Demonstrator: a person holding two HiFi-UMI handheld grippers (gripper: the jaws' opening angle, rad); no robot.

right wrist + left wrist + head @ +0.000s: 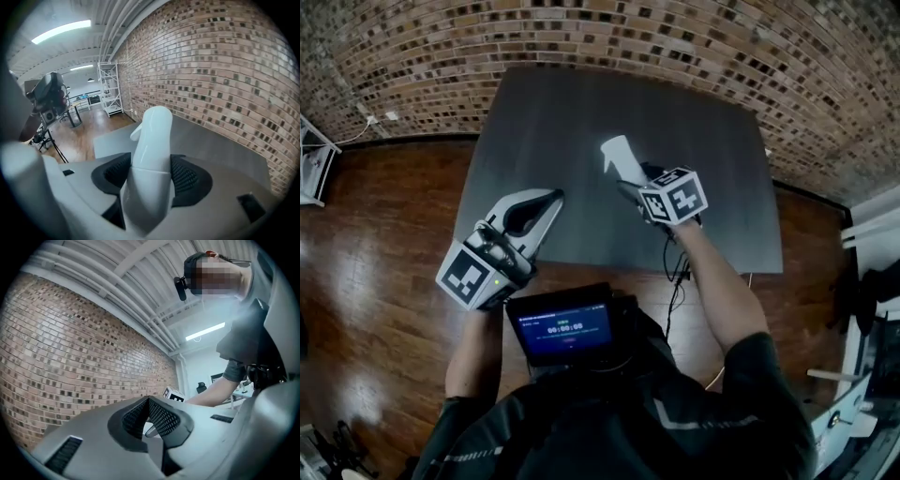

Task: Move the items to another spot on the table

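Observation:
A white plastic bottle (pixel 622 157) with a curved nozzle top sits between the jaws of my right gripper (pixel 636 183), above the middle of the dark grey table (pixel 581 112). In the right gripper view the bottle (pixel 152 136) stands upright between both black pads (pixel 187 178), which press on its sides; my right gripper (pixel 151 165) is shut on it. My left gripper (pixel 551 197) hovers over the table's front left part, pointing up and away. Its jaws meet at the tips in the left gripper view (pixel 149 401), with nothing held.
A brick wall (pixel 675 37) runs behind the table. Wooden floor (pixel 375 234) surrounds it. A white rack (pixel 314 159) stands at the far left and white furniture (pixel 872 234) at the right. A small screen (pixel 567 328) hangs at the person's chest. A metal shelf (pixel 110 89) stands by the wall.

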